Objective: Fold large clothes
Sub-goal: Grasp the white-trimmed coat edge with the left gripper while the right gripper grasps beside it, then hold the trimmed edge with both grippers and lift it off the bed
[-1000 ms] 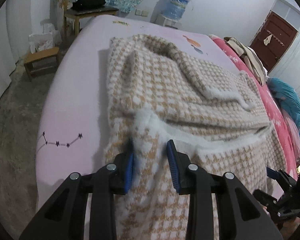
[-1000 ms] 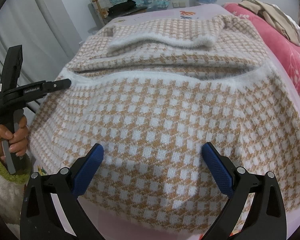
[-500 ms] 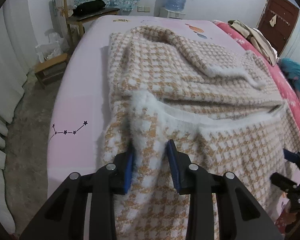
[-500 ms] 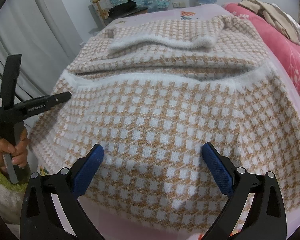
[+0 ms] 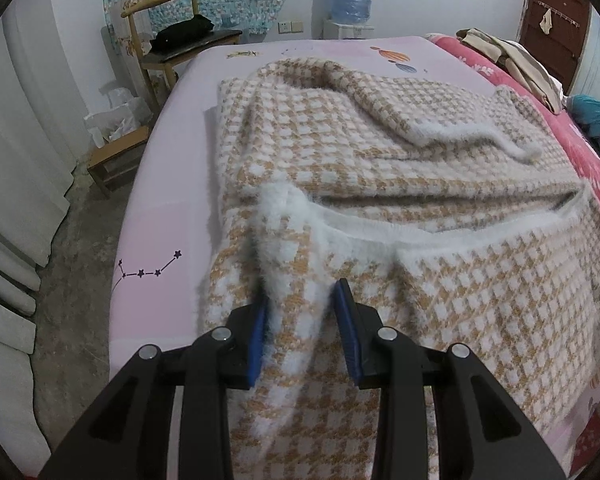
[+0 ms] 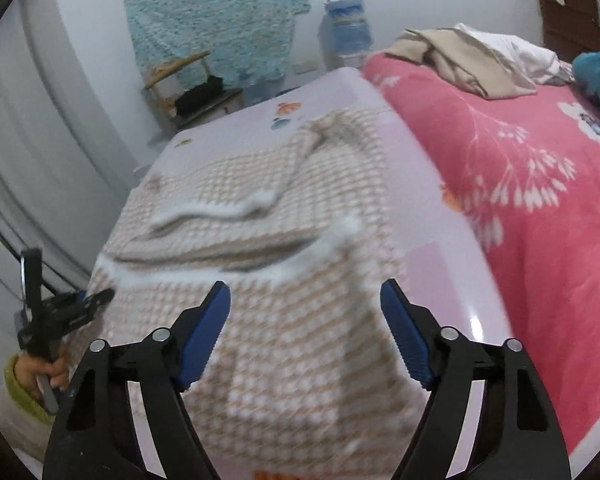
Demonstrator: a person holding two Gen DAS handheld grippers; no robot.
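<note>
Houndstooth sweater [image 5: 400,184], tan and white with fluffy white trim: lying half-folded on the pink bed [image 5: 160,232]. Left hand-held gripper [image 5: 300,332]: pinching a raised fold of the sweater's hem corner. Right hand-held gripper [image 6: 305,336]: jaws apart and just been narrowing, hanging over the near hem, gripping nothing. Lettering on the left tool's body, seen from the right wrist: too blurred for reading.

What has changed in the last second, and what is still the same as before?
The right gripper swung toward the sweater's right side by the pink quilt; its jaws have just been closing, with blurred knit seen between them but no grip visible. The left gripper shifted slightly. Unchanged: it stays clamped on the white-trimmed corner, and the sweater remains half folded on the bed.
</note>
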